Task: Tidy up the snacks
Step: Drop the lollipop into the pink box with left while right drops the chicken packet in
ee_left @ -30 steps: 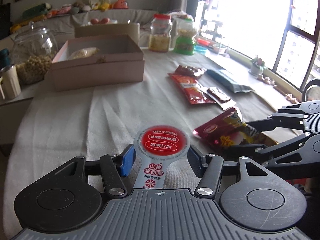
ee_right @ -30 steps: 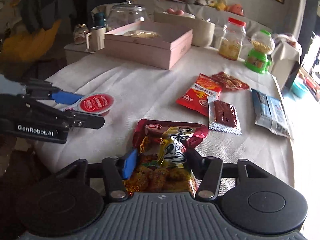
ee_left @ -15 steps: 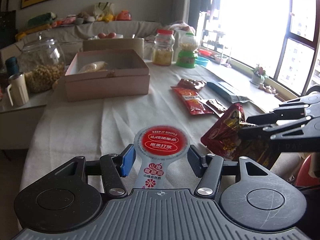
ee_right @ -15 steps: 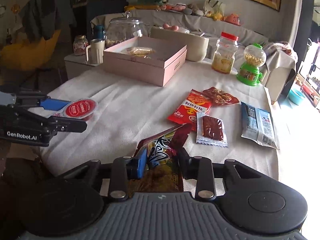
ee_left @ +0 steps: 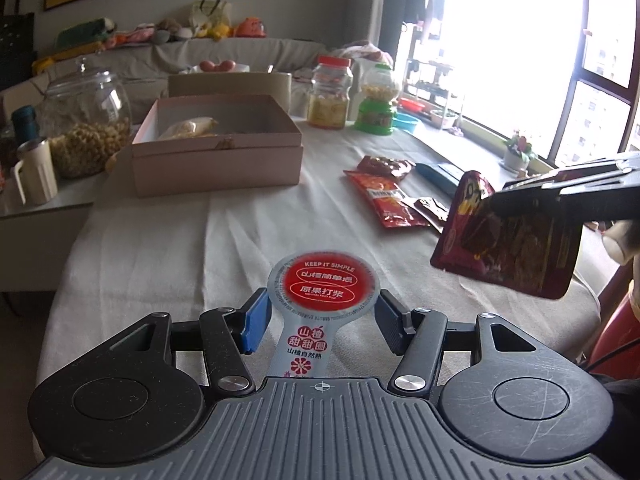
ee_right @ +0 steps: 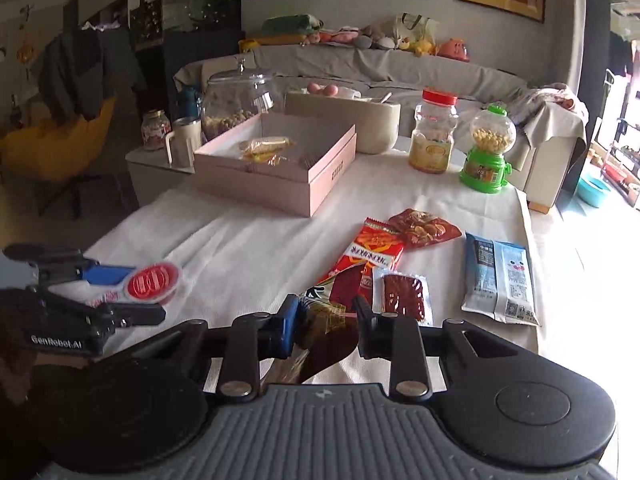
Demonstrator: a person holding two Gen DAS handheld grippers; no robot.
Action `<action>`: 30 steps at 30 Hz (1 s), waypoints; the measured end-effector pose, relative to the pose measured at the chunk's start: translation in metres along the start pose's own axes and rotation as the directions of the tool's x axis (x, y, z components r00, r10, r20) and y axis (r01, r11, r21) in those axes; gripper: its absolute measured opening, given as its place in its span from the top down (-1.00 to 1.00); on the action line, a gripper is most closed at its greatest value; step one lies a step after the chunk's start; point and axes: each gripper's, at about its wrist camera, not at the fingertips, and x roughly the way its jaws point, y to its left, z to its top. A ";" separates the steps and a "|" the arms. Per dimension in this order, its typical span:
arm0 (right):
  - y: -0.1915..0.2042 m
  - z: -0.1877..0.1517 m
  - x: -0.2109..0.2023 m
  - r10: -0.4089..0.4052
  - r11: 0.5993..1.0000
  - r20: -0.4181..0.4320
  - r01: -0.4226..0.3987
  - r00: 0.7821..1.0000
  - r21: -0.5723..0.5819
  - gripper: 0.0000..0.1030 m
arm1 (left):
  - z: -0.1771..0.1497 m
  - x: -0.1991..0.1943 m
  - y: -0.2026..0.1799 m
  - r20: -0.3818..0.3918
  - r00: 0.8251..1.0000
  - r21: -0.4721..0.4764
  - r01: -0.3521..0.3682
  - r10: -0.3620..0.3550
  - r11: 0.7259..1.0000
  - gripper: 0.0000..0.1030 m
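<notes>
White cloth covers the table [ee_left: 168, 240], and a wide bare stretch of it lies between you and the pink cardboard box [ee_left: 216, 160] — nothing stands on that stretch. The box is open-topped with one wrapped yellow snack [ee_right: 264, 148] inside, and most of its floor is bare. Its near wall faces your left gripper [ee_left: 320, 316], whose jaws are pressed on the sides of a round red-lidded hawthorn snack cup [ee_left: 322, 290], held above the near table edge. Your right gripper [ee_right: 326, 322] has its jaws closed on a dark red crinkled snack bag [ee_left: 508, 248], which hangs tilted in the air off to the right, clear of the cloth.

Right of the bare stretch lie four loose packs: a long red packet [ee_right: 374, 256], a small red nut pouch [ee_right: 424, 228] touching its far end, a clear-wrapped dark red slab [ee_right: 404, 296] just beside its near end, and a blue-and-white packet [ee_right: 500, 276] near the right edge. Beyond the box stand a beige container [ee_right: 360, 120], a red-capped plastic jar [ee_right: 434, 136] and a green candy dispenser [ee_right: 486, 152]. Left of the box, on a lower side table, sit a large glass jar [ee_left: 86, 120] and a cream mug [ee_left: 36, 172].
</notes>
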 end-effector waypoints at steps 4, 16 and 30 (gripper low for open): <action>-0.004 0.014 -0.003 0.024 1.000 0.004 -0.024 1.000 0.009 0.46 | 0.003 0.002 0.006 -0.005 1.000 -0.021 0.011 -0.011 1.000 -0.22; 0.003 0.183 0.048 0.040 0.996 0.096 -0.033 0.995 -0.081 0.46 | 0.161 0.048 0.082 0.182 0.983 -0.048 0.011 -0.002 0.999 -0.22; 0.027 0.269 0.271 0.101 0.993 0.015 -0.102 0.995 0.064 0.46 | 0.189 0.181 0.150 -0.001 0.999 -0.004 -0.045 0.045 0.999 -0.17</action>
